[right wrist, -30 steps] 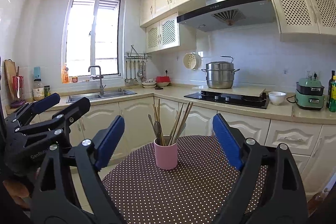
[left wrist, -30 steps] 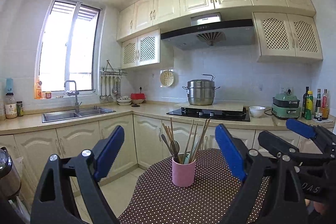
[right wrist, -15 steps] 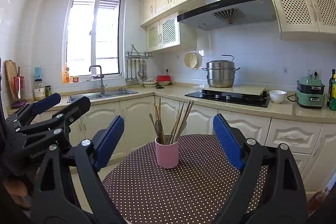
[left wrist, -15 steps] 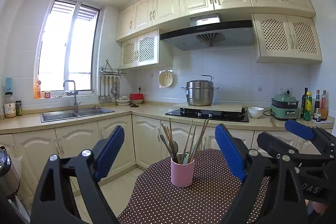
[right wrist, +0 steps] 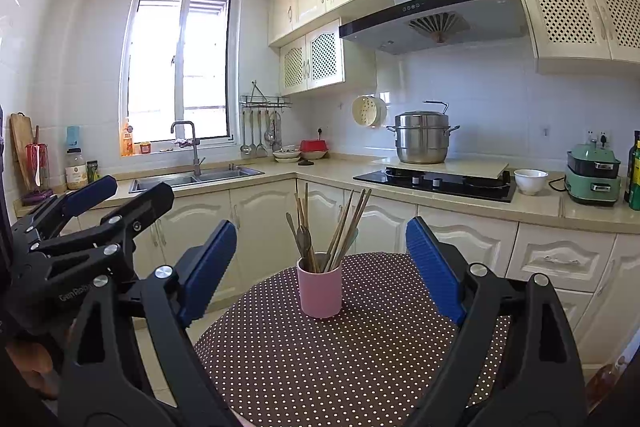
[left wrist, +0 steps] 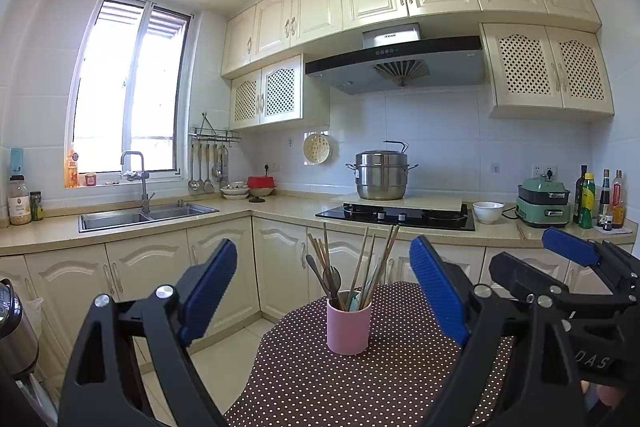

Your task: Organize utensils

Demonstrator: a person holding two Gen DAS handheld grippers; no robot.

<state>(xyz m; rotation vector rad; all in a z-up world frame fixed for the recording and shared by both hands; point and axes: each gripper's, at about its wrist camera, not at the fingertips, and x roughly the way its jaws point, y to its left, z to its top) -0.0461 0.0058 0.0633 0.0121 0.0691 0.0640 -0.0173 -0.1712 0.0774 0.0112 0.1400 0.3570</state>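
You held your left gripper (left wrist: 323, 287) at the near left of the round table (left wrist: 384, 379), its blue-padded jaws spread wide with nothing between them. Seen from the right wrist, it hung beside the table's left edge, off the cloth. The table wore a brown cloth with white dots.

The pink cup (left wrist: 348, 325) stood upright on the cloth toward the far edge of the table, about midway across it, and apart from both tools. In it stood the utensils (left wrist: 352, 267): several wooden chopsticks fanned out and leaning toward the right, and a dark spoon (right wrist: 304, 239) on the left side of the bunch. Something pale green showed low inside the cup, too hidden to name.

You held your right gripper (right wrist: 320, 267) at the near right of the table, jaws likewise wide apart and empty, with the cup showing in the gap between its pads but well beyond them.

Behind the table ran the counter, with the sink (left wrist: 148, 215) at the left, a steel pot (left wrist: 382, 175) by the hob in the middle, and a white bowl (left wrist: 488, 211) further right.
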